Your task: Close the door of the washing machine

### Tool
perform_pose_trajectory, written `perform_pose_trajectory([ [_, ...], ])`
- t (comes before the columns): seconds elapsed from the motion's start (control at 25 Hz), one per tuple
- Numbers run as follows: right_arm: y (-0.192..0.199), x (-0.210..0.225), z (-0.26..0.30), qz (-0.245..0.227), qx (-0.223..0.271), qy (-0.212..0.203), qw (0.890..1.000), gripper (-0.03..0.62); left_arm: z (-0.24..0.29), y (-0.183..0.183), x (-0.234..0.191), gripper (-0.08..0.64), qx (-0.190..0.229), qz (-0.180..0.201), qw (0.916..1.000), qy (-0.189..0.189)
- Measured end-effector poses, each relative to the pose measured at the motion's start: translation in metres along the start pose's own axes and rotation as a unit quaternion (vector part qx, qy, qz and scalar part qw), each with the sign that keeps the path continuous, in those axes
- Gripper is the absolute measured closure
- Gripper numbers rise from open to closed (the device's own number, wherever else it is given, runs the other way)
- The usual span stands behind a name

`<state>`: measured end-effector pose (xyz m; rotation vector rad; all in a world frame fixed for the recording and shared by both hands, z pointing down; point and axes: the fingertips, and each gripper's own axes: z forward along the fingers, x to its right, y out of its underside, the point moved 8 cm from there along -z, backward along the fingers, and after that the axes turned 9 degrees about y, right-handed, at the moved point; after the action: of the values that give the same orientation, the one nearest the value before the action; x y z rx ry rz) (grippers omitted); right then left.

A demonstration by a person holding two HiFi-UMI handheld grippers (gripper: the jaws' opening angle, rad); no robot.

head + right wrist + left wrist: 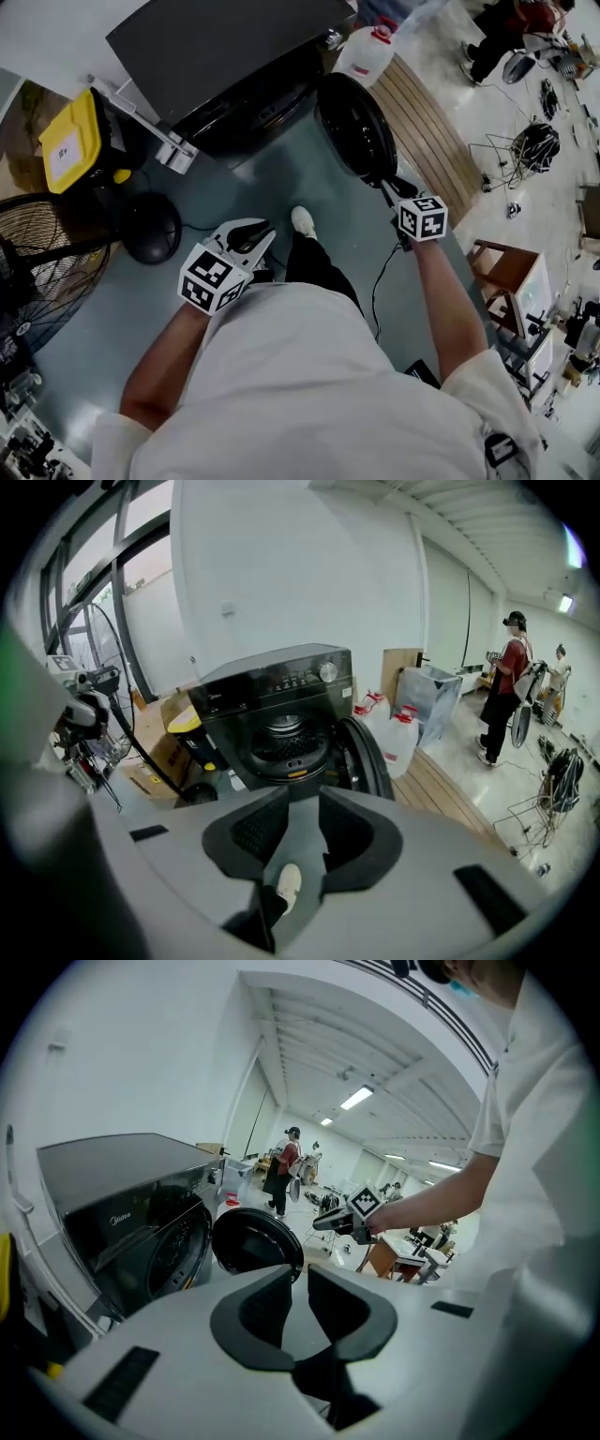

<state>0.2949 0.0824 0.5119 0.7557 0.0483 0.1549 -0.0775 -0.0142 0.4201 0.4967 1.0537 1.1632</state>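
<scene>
The dark front-loading washing machine (pixel 234 56) stands at the top of the head view, its round door (pixel 354 127) swung wide open to the right. My right gripper (pixel 392 187) is close to the door's lower edge; whether it touches I cannot tell. In the right gripper view its jaws (pixel 303 808) stand open and empty, facing the drum opening (pixel 281 738), with the door (pixel 361 757) edge-on just beyond them. My left gripper (pixel 251 236) hangs lower, left of my shoe, open and empty (pixel 298 1283). The left gripper view shows the machine (pixel 131 1213) and door (pixel 255 1241) ahead of it.
A yellow-lidded bin (pixel 70 141) and a floor fan (pixel 37 262) stand left of the machine. White jugs (pixel 366 52) and a wooden platform (pixel 427 131) lie to its right. A wooden stool (pixel 511 272) is farther right. A person (pixel 502 691) stands in the background.
</scene>
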Motion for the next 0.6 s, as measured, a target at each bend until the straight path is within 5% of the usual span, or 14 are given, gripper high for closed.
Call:
perform_pose_trajectory([
  [0.6, -0.025, 0.121, 0.126, -0.03, -0.07, -0.016, 0.997, 0.468, 0.078, -0.072, -0.029, 0.497, -0.019, -0.025, 0.9991, -0.028],
])
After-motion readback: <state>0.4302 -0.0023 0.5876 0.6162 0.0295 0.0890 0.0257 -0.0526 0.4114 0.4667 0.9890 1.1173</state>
